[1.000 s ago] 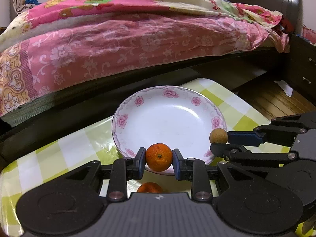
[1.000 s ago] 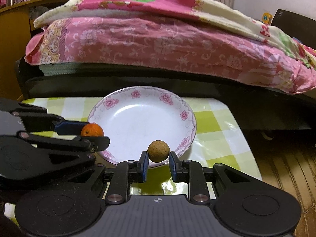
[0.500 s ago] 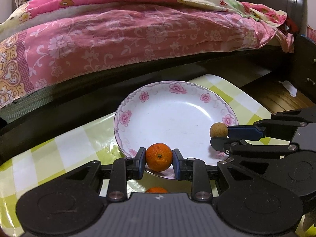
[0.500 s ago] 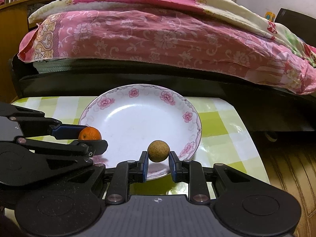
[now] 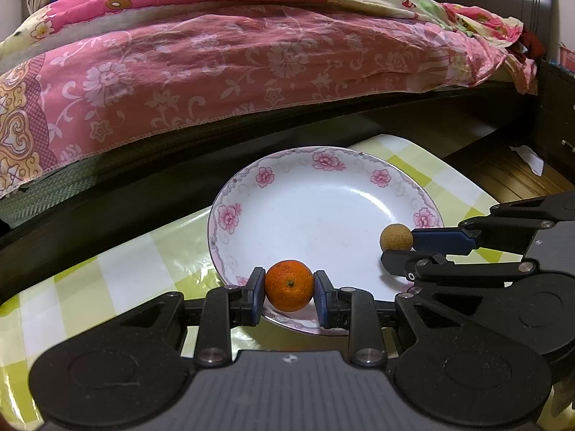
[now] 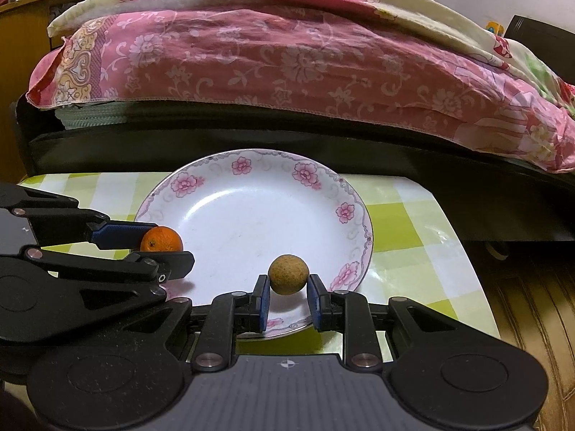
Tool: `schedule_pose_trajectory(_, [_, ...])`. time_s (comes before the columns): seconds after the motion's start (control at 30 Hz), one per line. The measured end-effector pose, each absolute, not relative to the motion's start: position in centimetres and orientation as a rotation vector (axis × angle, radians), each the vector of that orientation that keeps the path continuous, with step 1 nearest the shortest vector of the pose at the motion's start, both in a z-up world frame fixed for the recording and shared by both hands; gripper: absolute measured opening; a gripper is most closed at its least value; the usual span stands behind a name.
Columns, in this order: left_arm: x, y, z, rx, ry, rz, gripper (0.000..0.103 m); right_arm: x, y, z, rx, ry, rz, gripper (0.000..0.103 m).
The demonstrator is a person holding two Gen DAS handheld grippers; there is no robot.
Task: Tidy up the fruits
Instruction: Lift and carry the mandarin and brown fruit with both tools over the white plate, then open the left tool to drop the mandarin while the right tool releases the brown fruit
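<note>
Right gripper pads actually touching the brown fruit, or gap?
Cannot tell. In the right wrist view the brown fruit sits between the right gripper pads, touching the left one, with a thin sliver at the right.

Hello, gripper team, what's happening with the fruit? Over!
Left gripper shut on orange, right gripper shut on small brown fruit. Both over near side of empty flowered plate. Nothing in the way.

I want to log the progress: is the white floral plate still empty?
Empty. The white floral plate shows only bare surface; the orange mandarin and the small brown round fruit are both held in tongs above its near rim.
</note>
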State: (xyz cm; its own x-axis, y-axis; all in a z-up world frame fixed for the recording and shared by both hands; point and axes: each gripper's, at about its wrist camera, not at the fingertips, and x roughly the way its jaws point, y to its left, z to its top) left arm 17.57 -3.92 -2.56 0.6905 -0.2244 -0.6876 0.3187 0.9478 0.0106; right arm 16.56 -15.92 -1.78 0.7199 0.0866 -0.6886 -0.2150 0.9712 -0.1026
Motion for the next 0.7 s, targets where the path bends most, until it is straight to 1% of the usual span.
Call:
schedule_pose_trajectory(0.57, [17.76,-3.79,-2.66,0.144,0.736,-0.318,0.036,16.82,-16.32,-2.06,-0.145,0.745,0.191,0.022])
schedule_pose_trajectory(0.7, [17.74,-3.89,-2.65,0.156,0.735,-0.32,0.037,16.88,-16.55,-2.04,-0.121,0.749,0.197,0.023])
